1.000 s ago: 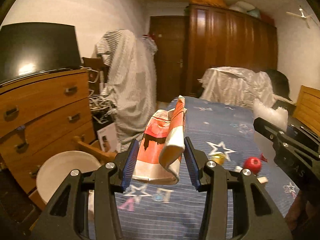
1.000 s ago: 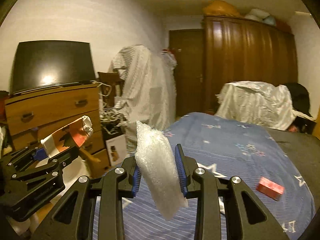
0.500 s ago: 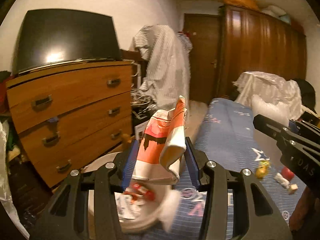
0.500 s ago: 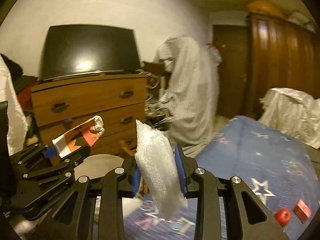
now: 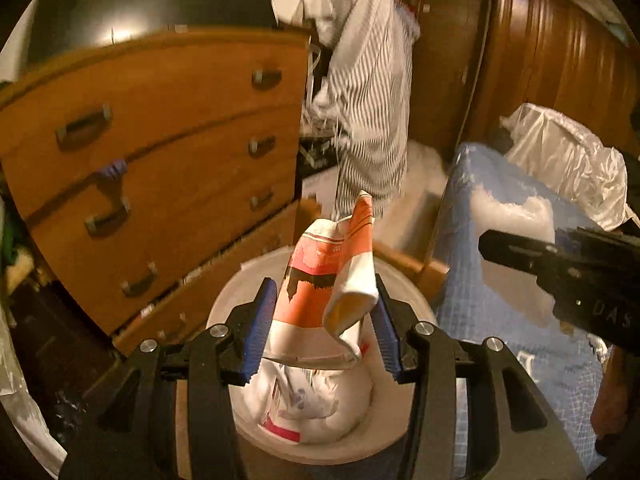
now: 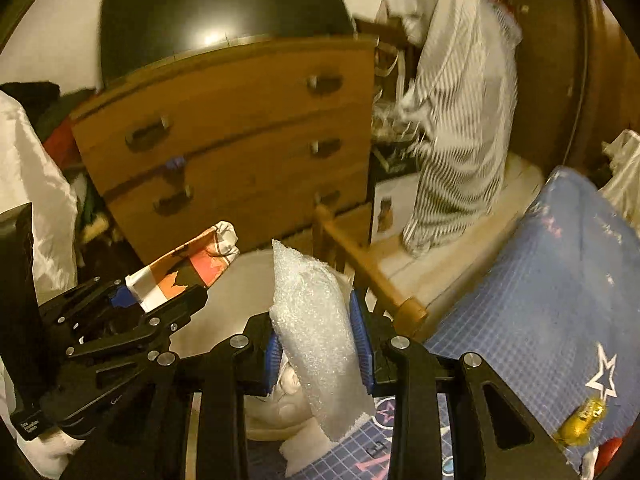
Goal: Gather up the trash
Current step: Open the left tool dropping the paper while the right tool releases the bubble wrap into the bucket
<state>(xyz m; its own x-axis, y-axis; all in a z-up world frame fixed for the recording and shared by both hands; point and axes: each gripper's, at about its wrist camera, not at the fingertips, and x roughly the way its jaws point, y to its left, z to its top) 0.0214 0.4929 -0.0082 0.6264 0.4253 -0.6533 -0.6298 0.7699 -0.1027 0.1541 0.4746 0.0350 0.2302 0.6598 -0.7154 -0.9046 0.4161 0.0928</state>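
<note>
My left gripper point(image 5: 326, 320) is shut on an orange and white crumpled paper wrapper point(image 5: 326, 280) and holds it above a white round bin point(image 5: 400, 432) that has white trash in it. The left gripper also shows in the right wrist view point(image 6: 160, 300) with the wrapper point(image 6: 188, 264). My right gripper point(image 6: 318, 336) is shut on a piece of bubble wrap point(image 6: 312, 332), over the bin's edge point(image 6: 224, 300) beside the bed. The right gripper shows at the right of the left wrist view point(image 5: 560, 264).
A wooden chest of drawers point(image 5: 160, 168) stands close behind the bin, with a dark TV point(image 6: 216, 12) on top. A striped garment point(image 5: 368, 100) hangs beyond. The blue star-patterned bed point(image 6: 560, 280) is at the right, with a gold wrapper point(image 6: 582, 420) on it. A wooden chair point(image 6: 368, 272) stands between.
Both grippers have swung left and tilted down from the bed toward the bin. The bin has come under the left gripper. Both still hold their items.
</note>
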